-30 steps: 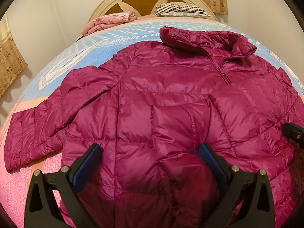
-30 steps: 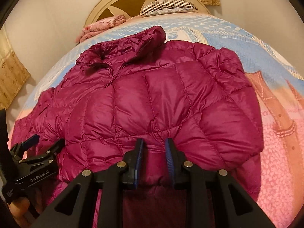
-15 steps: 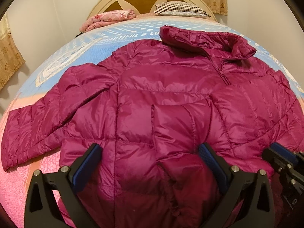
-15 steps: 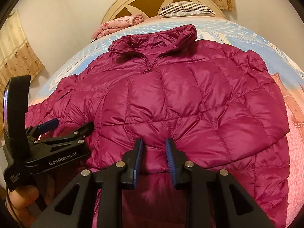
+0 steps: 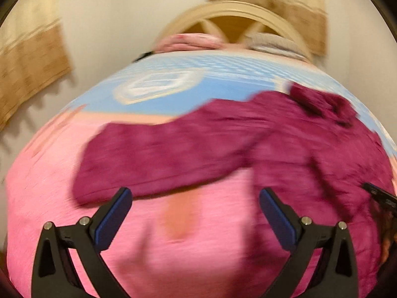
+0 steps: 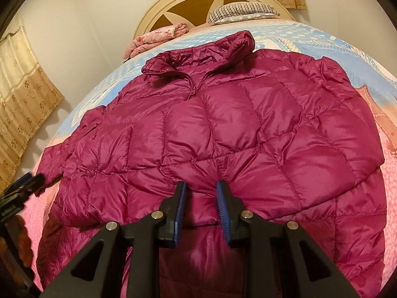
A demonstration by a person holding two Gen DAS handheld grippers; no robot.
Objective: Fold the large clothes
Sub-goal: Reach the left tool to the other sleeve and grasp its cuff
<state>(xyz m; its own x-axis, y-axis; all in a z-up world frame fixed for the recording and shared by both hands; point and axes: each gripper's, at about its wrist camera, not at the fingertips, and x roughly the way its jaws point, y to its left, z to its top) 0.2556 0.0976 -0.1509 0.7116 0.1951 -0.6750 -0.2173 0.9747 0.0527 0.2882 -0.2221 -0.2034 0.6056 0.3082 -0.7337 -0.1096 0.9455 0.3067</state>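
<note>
While the left wrist view is coming through smeared, the right wrist view is showing everything sharply.

Jacket: a magenta quilted puffer jacket is lying front-up on the bed, its shiny fabric stitched into puffy panels and creasing along the seams.

Collar: the stand-up collar is pointing toward the headboard, gaping loosely, with the zip running down from it.

Folded sleeve: on the jacket's right-hand side in the right wrist view, the sleeve is lying folded across the chest, its end reaching the middle just ahead of the right gripper.

Spread sleeve: the other sleeve is stretching out sideways over the pink part of the cover, cuff near the left gripper's left finger.

Right gripper: it is sitting over the lower middle of the jacket, jaws narrowed to a small gap with jacket fabric showing between the blue pads; whether they are pinching it, I cannot tell.

Left gripper: its jaws are standing wide apart, holding nothing, above the pink cover just short of the spread sleeve; it is also showing at the left edge of the right wrist view.

Bed cover: it is showing blue with white dots near the head, pink near the foot.

Headboard: a cream arch is standing behind a striped pillow and a folded pink floral blanket.
</note>
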